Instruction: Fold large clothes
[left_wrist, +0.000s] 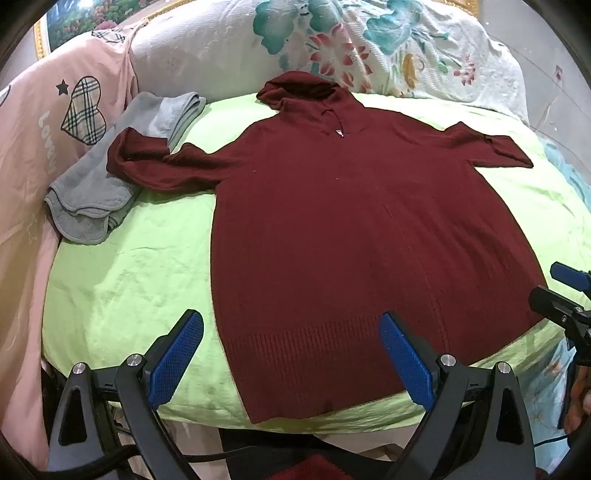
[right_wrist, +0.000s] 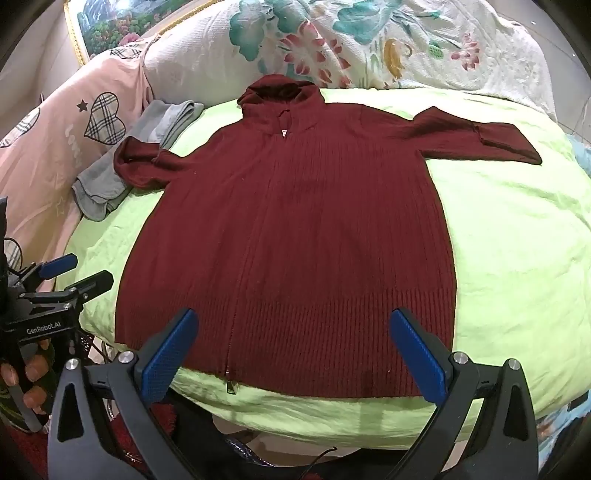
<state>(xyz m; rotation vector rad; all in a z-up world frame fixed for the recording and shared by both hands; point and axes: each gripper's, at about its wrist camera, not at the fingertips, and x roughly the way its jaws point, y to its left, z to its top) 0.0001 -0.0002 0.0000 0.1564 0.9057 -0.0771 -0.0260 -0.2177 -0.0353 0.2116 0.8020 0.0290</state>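
A dark red zip-up hooded knit sweater (left_wrist: 351, 229) lies spread flat, front up, on a light green sheet (left_wrist: 129, 266), hood at the far end and both sleeves stretched out sideways. It also shows in the right wrist view (right_wrist: 291, 236), with its zipper pull (right_wrist: 231, 386) at the near hem. My left gripper (left_wrist: 291, 332) is open and empty, above the hem's left corner. My right gripper (right_wrist: 295, 328) is open and empty, above the middle of the hem. Each gripper shows at the edge of the other's view: the right (left_wrist: 565, 291), the left (right_wrist: 70, 273).
A folded grey towel (left_wrist: 110, 177) lies at the left under the sweater's left sleeve end. A pink quilt (left_wrist: 44, 122) with plaid hearts borders the left side. A floral white blanket (left_wrist: 369, 44) is piled behind the hood. The green sheet's near edge (right_wrist: 332, 417) drops off below the hem.
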